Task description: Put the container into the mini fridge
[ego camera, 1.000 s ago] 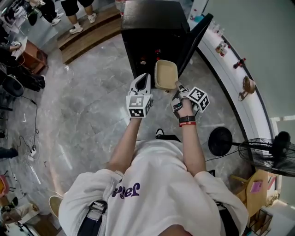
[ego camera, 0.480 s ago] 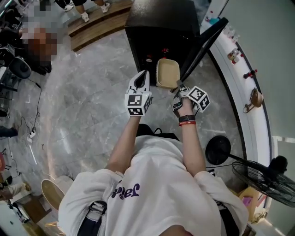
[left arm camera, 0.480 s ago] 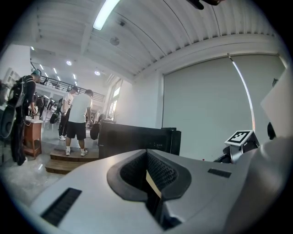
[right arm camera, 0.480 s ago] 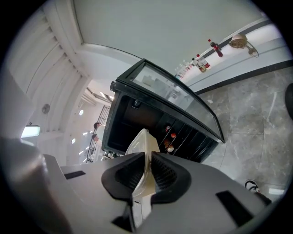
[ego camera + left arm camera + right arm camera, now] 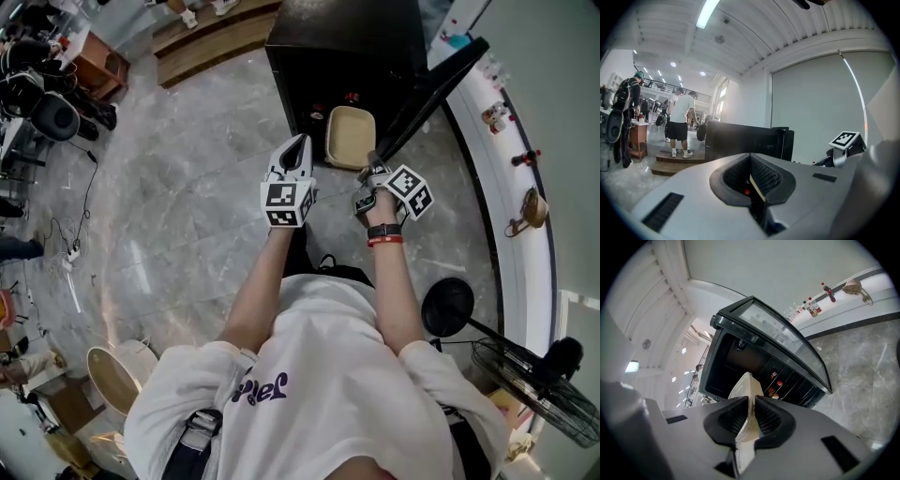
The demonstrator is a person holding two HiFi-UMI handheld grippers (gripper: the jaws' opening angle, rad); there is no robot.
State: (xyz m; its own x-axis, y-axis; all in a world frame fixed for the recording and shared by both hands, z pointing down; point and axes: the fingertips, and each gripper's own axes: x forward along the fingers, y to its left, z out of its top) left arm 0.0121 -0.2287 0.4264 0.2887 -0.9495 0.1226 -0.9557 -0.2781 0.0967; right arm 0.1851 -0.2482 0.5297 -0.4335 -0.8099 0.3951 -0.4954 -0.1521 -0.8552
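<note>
In front of the open mini fridge, over the marble floor: my right tool is clamped narrow on the rim of the beige container. The container sticks forward from the jaws, held in the air before the fridge's dark opening, with the glass door swung out on its right. My left tool is alongside, left of the container and apart from it, with its jaws pressed together on nothing.

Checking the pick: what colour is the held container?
Beige, a pale tan; the container shows best in the head view.
</note>
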